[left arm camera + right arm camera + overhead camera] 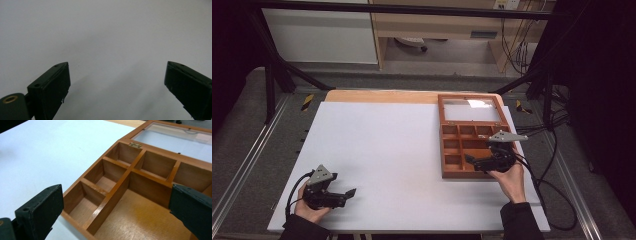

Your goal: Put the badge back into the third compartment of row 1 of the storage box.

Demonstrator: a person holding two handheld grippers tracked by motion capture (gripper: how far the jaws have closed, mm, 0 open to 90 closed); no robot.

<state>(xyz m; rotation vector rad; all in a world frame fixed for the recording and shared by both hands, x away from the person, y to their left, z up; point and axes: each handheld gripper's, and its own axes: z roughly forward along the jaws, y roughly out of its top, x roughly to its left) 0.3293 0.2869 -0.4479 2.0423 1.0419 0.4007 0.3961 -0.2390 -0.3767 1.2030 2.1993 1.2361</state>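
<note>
Both grippers, left [349, 194] and right [470, 159], gape empty; the wooden box [462, 145] beneath the right one lies unlidded, compartments unfilled.

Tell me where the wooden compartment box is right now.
In the high view the wooden box lies open at the white board's far right, with the right gripper over its near compartments.

Even overhead light falls on the white table top [387, 160], bright against dim, nearly black surroundings in the high view. A patch of glare sits on the wooden box's glass lid [475, 103]. The high view is soft and slightly grainy. In the left gripper view, faint blurred shadows stretch across the white surface, and the near jaws look soft-edged.
</note>
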